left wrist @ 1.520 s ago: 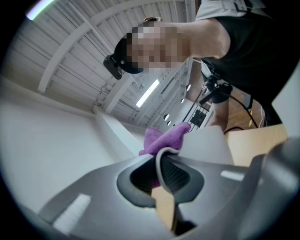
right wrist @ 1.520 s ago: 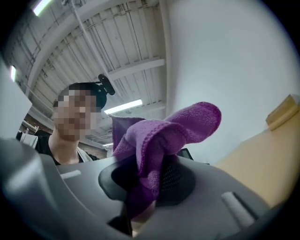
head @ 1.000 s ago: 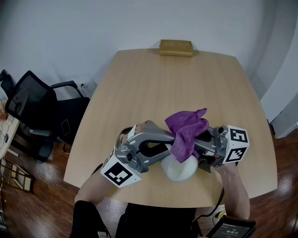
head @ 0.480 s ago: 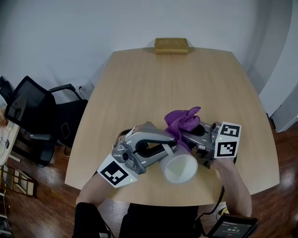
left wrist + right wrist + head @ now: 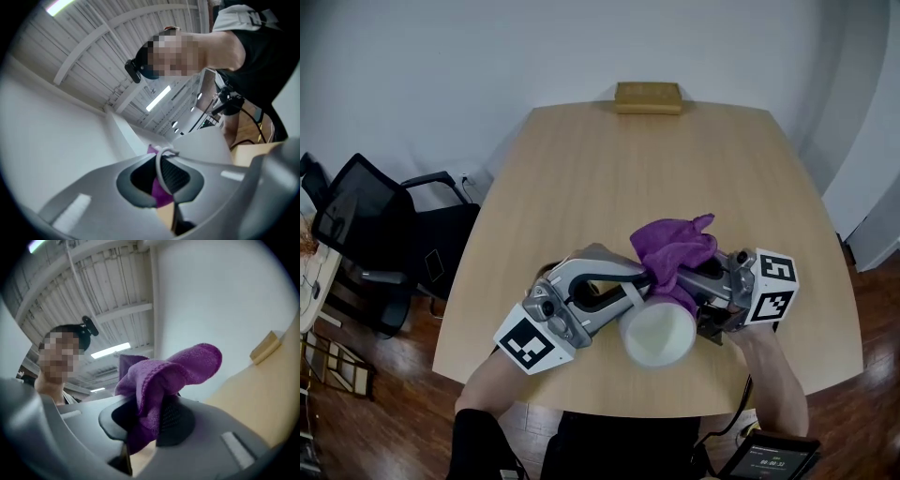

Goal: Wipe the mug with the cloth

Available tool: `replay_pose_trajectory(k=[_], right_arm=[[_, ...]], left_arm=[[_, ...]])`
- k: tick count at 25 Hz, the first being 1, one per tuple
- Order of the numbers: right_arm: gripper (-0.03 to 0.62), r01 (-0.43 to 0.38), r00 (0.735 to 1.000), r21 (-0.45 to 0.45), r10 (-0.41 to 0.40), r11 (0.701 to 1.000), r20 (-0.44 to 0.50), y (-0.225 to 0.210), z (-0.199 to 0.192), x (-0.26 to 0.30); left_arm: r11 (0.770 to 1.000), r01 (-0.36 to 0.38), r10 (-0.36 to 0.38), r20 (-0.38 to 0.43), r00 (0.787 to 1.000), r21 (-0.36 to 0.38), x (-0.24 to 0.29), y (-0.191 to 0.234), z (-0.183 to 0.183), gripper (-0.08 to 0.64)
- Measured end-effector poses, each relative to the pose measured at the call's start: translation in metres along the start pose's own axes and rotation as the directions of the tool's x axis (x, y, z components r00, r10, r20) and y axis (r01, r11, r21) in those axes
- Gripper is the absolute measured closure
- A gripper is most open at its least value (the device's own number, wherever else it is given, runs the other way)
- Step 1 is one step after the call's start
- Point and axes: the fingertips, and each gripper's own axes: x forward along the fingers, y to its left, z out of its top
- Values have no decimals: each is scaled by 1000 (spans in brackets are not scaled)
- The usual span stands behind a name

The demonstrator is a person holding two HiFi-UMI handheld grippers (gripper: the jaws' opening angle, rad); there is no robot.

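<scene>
White ceramic mug is held over the near edge of the pale wooden tabletop, with its mouth tipped up toward the head camera. The left gripper has its jaws almost together, pinching the mug's thin wall. The right gripper is clamped on the purple terry cloth, which bunches above its pads.

Change noted: a second ago the cloth draped over the mug and hid much of it. Half a second ago it had drawn back toward the far side and bared the mouth. It now lies against the far rim again. This is judged to be a back-and-forth rubbing stroke, so wiping is under way. How much of the surface has been covered cannot be established.

Beyond the work, a tan rectangular block sits at the middle of the far edge. A black office chair stands off the left edge.

View comparison: only the gripper views show each grip at the pads, namely the white wall between the left jaws and purple fabric between the right. Only the head view shows the mug whole and where the cloth touches it.
</scene>
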Motion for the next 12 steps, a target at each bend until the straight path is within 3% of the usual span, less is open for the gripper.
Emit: replay_pose_trajectory(k=[4, 6, 7, 8, 9, 10, 12], right_arm=[[515, 66, 996, 77, -61, 995, -65, -19, -22, 1], [515, 136, 976, 45, -126, 990, -180, -30, -45, 1], [514, 172, 954, 12, -163, 985, -253, -35, -61, 1], [514, 197, 930, -19, -193, 980, -312, -39, -73, 2], [514, 210, 914, -44, -212, 977, -346, -40, -80, 2], [514, 211, 909, -60, -218, 976, -356, -39, -81, 2], [514, 175, 926, -62, -186, 983, -327, -32, -70, 1]], left_arm=[[997, -3, 4, 12, 1000, -77, 2, 1, -1, 520], [977, -55, 61, 25, 998, -205, 0, 12, -7, 520], [953, -99, 112, 29, 993, -287, -1, 24, -11, 520], [914, -151, 173, 26, 985, -375, -3, 38, -16, 520], [858, -208, 241, 11, 970, -470, -6, 53, -23, 520], [780, -265, 308, -22, 951, -567, -12, 67, -35, 520], [586, -365, 410, -124, 904, -724, -29, 90, -69, 518]])
